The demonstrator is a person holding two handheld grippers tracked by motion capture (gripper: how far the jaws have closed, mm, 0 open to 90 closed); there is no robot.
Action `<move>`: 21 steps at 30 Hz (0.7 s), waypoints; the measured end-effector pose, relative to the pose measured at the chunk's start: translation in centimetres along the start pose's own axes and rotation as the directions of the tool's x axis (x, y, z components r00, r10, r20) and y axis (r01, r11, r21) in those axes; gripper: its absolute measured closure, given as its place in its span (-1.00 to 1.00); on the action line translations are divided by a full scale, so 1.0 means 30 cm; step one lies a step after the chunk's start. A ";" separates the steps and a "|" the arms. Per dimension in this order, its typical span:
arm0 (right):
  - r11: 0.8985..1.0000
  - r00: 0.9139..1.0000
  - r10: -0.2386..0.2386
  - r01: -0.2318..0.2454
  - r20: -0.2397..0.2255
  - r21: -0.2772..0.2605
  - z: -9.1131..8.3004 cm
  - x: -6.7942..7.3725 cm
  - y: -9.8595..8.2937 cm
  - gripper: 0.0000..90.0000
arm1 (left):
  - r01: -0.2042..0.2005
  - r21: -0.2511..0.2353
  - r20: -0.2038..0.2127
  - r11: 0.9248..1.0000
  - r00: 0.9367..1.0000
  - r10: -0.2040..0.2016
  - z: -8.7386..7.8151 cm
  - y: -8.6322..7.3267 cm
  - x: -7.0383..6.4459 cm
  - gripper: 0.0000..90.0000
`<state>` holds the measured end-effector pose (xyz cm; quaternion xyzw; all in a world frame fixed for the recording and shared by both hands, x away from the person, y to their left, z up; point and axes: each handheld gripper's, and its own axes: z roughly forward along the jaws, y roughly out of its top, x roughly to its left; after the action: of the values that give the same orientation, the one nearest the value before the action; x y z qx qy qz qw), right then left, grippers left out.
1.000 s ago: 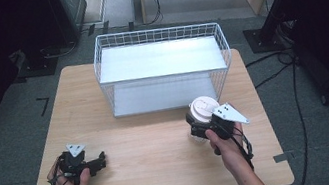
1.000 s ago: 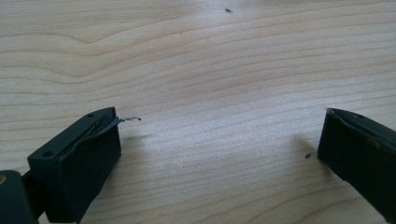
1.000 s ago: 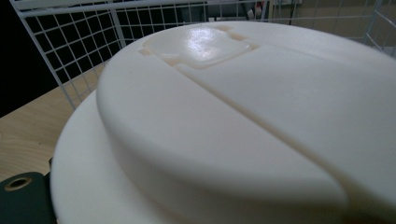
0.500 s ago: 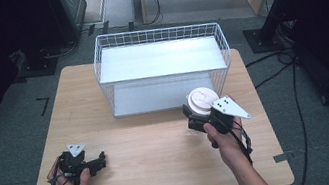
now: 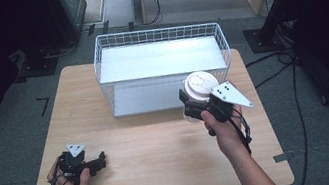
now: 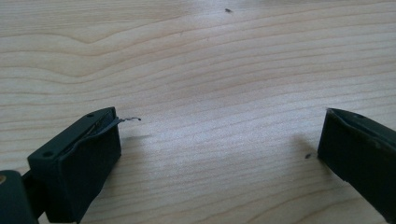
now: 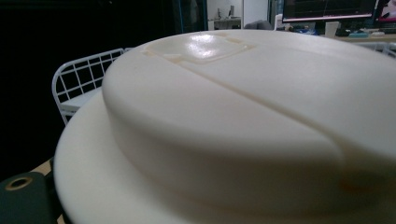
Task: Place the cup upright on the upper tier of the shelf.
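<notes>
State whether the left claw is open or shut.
Open: the left claw has its two black jaws far apart, with bare wooden table between them.

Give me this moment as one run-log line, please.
right gripper: shut on lidded cup, held beside wire basket | left gripper: jaws open, empty, low over table | cup not yet in basket

Light wooden table [image 5: 162,148] with rounded corners on grey carpet, white wire basket [image 5: 163,65] standing toward the far edge at centre, left gripper [image 5: 94,164] resting on the wood near the near-left corner, pale grain bare between its spread jaws
</notes>
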<state>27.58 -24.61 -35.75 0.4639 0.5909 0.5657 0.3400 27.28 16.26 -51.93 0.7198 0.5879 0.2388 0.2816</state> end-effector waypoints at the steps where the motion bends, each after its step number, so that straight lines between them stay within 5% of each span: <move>1: 1.000 1.000 0.005 -0.005 0.000 -0.009 0.003 0.007 0.014 -0.83 | 0.000 0.001 0.000 1.000 1.000 0.000 0.000 0.000 0.000 -1.00; 21: 0.992 0.999 0.009 -0.004 0.039 -0.126 0.076 0.022 0.221 -0.83 | -0.001 0.000 0.000 1.000 1.000 0.001 0.000 0.000 0.000 -1.00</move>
<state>30.55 -23.67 -29.44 0.4546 0.5456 0.5938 0.3783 27.28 16.26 -51.93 0.7200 0.5877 0.2387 0.2815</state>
